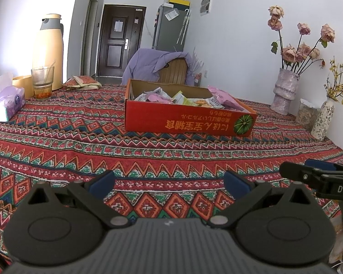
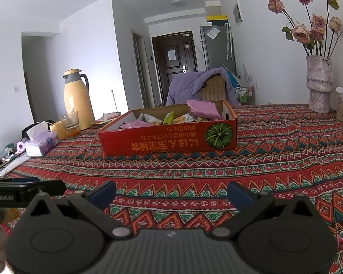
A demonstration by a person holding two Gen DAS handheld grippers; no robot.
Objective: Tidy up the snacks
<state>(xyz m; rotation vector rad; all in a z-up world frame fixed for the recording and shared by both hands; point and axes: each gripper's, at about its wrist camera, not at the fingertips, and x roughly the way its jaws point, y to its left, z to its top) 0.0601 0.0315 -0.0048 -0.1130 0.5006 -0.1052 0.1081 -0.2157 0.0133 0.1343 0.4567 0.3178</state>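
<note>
Left wrist view: your left gripper (image 1: 169,182) is spread wide and empty above the patterned red tablecloth (image 1: 80,141). Ahead, the shallow red cardboard box (image 1: 187,119) lies with its long side facing you, its printing upside down. It holds mixed snack packets (image 1: 171,98), one pink packet (image 1: 226,99) overhanging the right rim. Right wrist view: your right gripper (image 2: 171,194) is likewise spread and empty. Only the left view shows more red packets (image 1: 83,82) beside the cream thermos jug (image 1: 48,50).

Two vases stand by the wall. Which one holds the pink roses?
The taller, mottled pinkish-grey vase, farther back along the wall. The small floral-patterned white vase nearer the camera holds yellow blossom sprigs instead.
</note>
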